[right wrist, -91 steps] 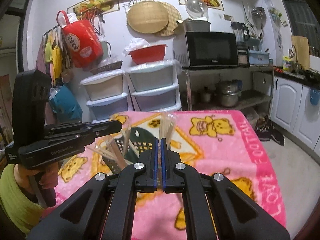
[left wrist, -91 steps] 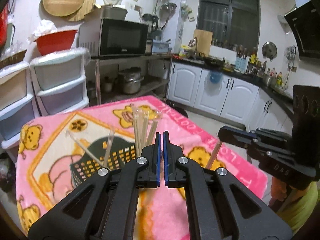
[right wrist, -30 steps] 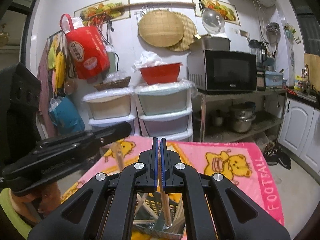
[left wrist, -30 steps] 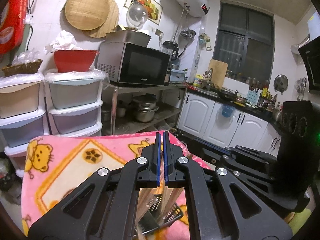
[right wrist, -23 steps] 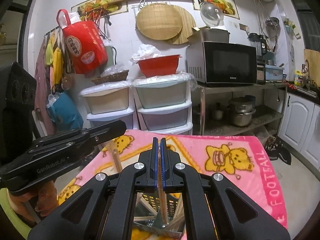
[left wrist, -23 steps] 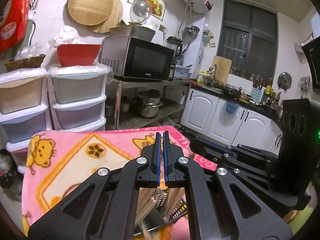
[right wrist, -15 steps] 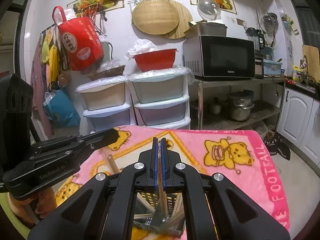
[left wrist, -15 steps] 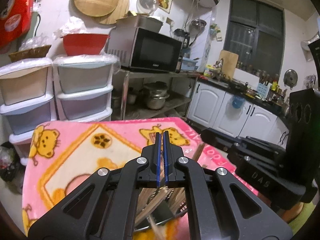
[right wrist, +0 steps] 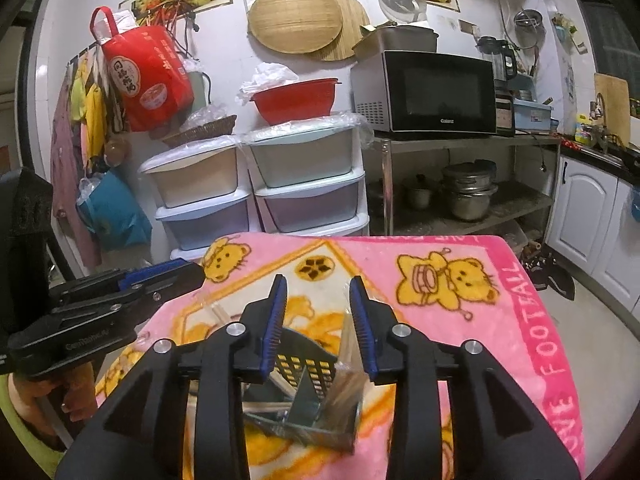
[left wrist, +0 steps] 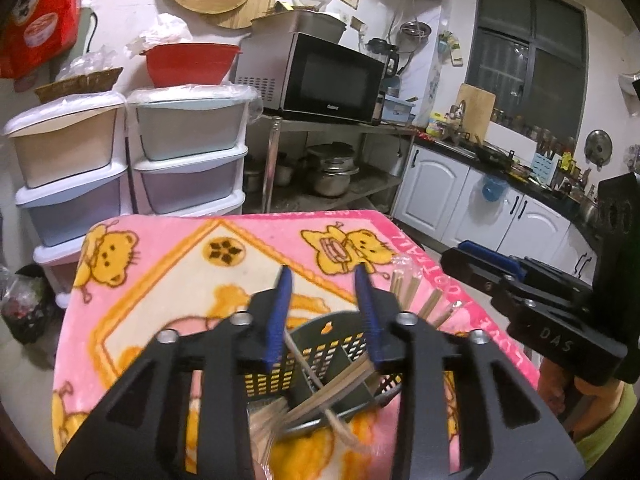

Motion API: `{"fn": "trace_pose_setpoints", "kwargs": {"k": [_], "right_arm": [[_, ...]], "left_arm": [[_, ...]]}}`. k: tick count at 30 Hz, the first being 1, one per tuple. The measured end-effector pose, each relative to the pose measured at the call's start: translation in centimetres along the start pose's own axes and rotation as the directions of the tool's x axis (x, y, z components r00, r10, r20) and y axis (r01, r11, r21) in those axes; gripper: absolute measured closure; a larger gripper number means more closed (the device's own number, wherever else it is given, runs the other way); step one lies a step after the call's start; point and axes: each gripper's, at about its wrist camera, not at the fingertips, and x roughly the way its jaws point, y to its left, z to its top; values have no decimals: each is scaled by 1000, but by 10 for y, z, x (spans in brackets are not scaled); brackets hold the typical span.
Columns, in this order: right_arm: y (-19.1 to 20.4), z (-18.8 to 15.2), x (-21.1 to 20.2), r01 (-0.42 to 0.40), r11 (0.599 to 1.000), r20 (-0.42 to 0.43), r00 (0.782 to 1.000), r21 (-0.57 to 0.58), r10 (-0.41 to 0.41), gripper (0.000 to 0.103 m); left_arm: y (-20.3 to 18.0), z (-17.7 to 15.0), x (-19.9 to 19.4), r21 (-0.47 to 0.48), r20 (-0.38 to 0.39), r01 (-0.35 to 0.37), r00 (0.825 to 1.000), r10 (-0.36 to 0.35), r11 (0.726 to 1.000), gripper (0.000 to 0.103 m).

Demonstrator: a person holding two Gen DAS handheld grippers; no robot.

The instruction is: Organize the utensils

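**Both jaws part above a basket of chopsticks**

Wooden chopsticks (left wrist: pixel 340 380) lean inside a dark slotted utensil basket (left wrist: pixel 320 340) on the pink bear-print blanket (left wrist: pixel 168 272) covering the table. The left gripper (left wrist: pixel 324 312) and right gripper (right wrist: pixel 318 316) hover just above it, jaws just opened partway, gripping nothing.

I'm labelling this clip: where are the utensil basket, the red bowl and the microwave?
utensil basket (left wrist: pixel 320 330), left wrist view, upper back wall.
red bowl (right wrist: pixel 296 100), right wrist view, front of its side.
microwave (right wrist: pixel 440 92), right wrist view, dark door glass.
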Motion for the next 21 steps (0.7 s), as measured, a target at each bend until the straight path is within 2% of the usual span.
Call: {"fn": "trace_pose_setpoints", "kwargs": {"k": [4,6,8,10,14,19,21], "right_arm": [[-2,-8,-12,8,1000,1,1000,0,-8,62],[-3,-13,-19,16,1000,6,1000,-6,-16,58],[-3,-18,-26,26,1000,8,1000,-9,-26,55],[-3,-23,-31,29,1000,12,1000,-9,-28,50],[0,-36,-44,38,999,16,999,-21,-38,41],[4,-51,-56,39,999,8,999,-30,-38,37],[6,-58,-62,37,999,9,999,-30,-36,34]], "left_arm": [[0,-5,-10,-1,9,-20,1000,20,1000,57],[-1,-8,-18,1,18,-24,1000,24,1000,53],[-1,-12,-25,0,27,-35,999,35,999,40],[-3,-14,-31,-1,32,-36,999,36,999,39],[-4,-23,-42,-17,33,-44,998,44,999,25],[-6,-35,-54,-27,30,-52,998,53,998,11],[-5,-41,-59,-38,24,-54,998,54,998,11]]}}
